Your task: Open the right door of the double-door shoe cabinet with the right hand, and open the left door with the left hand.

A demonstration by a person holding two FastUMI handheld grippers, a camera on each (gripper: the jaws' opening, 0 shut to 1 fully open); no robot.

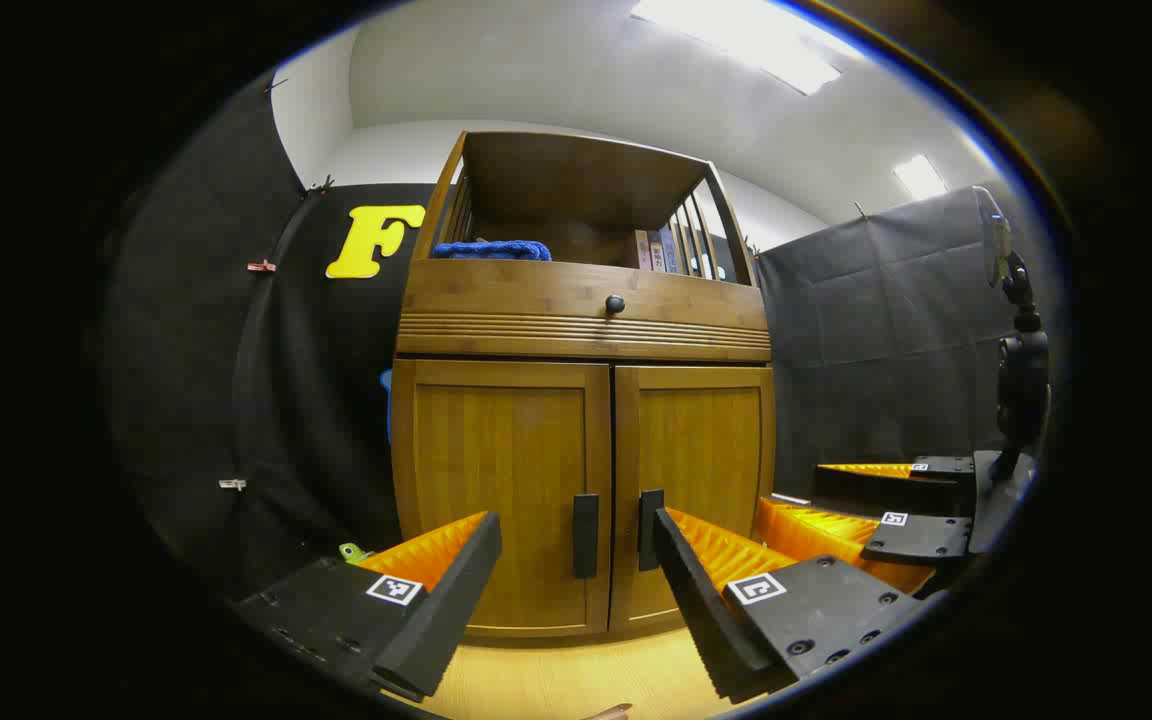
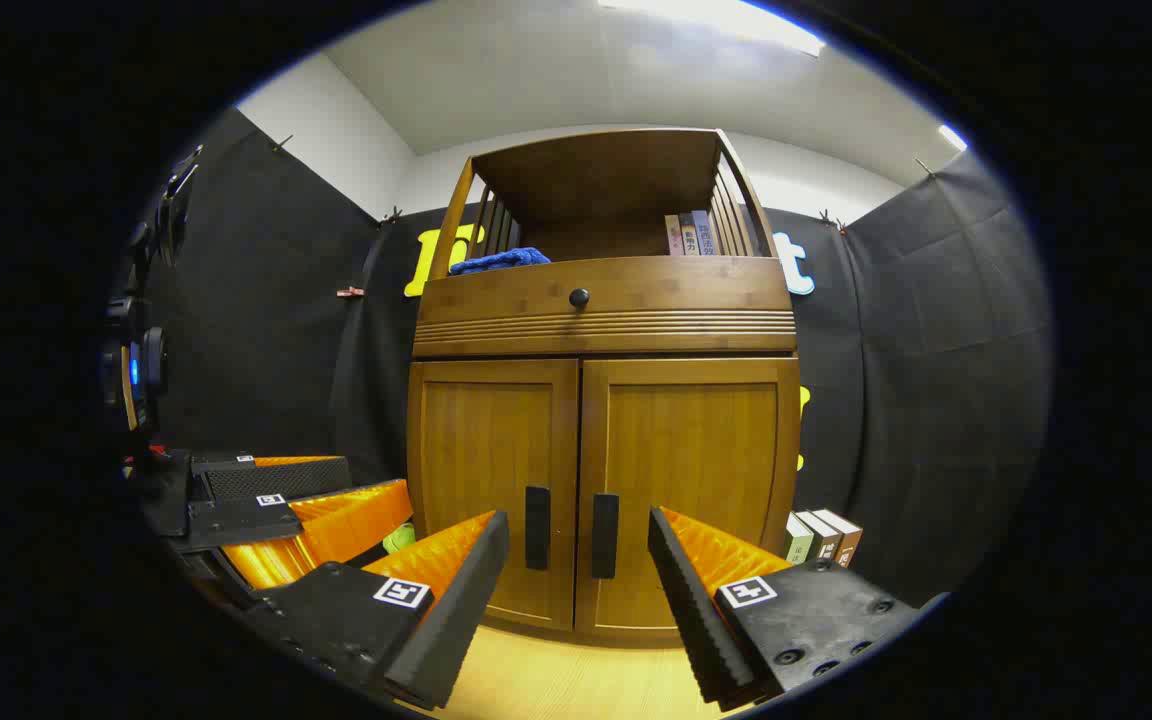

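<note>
A wooden shoe cabinet stands ahead with both lower doors closed. The left door and the right door each carry a dark vertical handle by the centre seam: left handle, right handle. My left gripper is open, a short way in front of the doors, with nothing between its fingers. My right gripper is open too, facing the seam. The right gripper also shows at the right of the left gripper view, the left gripper at the left of the right gripper view.
Above the doors sits a drawer with a round knob. The open top shelf holds a blue cloth and books. More books stand on the floor right of the cabinet. Light wooden floor lies in front.
</note>
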